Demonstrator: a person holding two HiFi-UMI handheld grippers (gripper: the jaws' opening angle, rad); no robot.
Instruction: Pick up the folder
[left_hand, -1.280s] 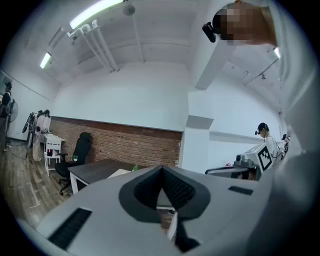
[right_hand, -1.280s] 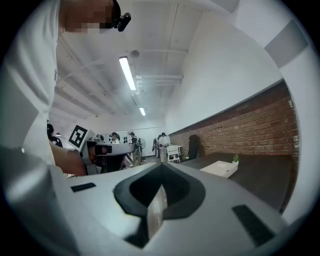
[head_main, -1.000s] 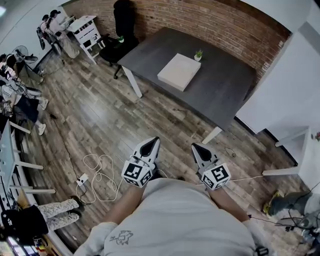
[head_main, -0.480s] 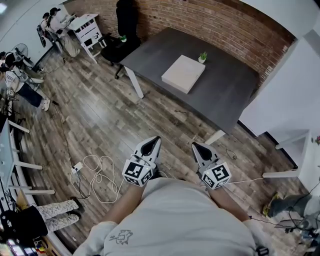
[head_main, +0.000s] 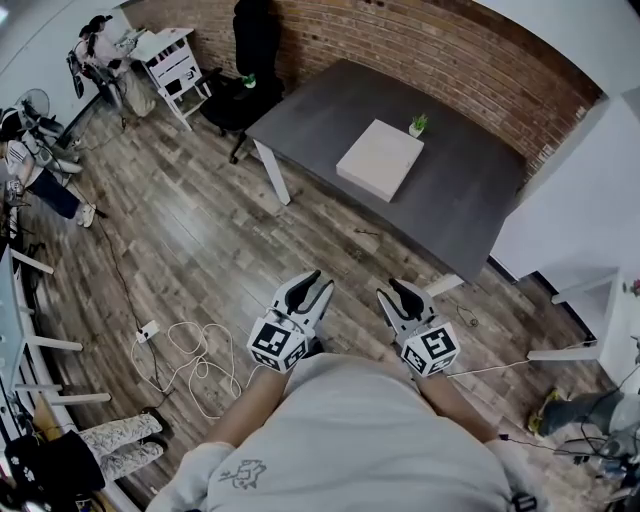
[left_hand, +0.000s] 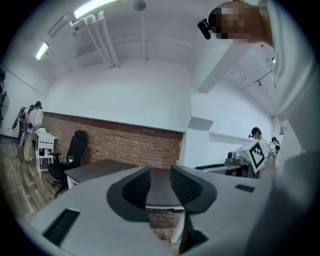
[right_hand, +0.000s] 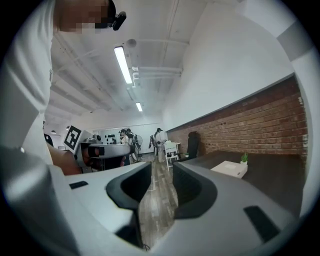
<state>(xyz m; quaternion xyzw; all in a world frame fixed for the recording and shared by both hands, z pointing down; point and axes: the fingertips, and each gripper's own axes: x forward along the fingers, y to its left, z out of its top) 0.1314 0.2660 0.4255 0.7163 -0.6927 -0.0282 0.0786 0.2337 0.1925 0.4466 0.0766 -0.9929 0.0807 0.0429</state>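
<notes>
Head view: tools (head_main: 320, 283) (head_main: 392, 288) newly half-open, empty.

Dark grey matt surface (head_main: 455, 200); the folder (head_main: 380, 160) looks like pale matt card. Wood-plank floor (head_main: 200, 230) with slight sheen. Rough brick wall (head_main: 400, 45), upper frame. Left hand-held gripper (head_main: 316, 287): smooth plastic, dark ribbed pads (left_hand: 136, 187).

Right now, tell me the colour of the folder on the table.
Cream-white: the folder lies on the dark grey table; clearest in the head view.

Tabletop plant (head_main: 418, 125) too small to identify, bystander (head_main: 120, 442) cut by edge
</notes>
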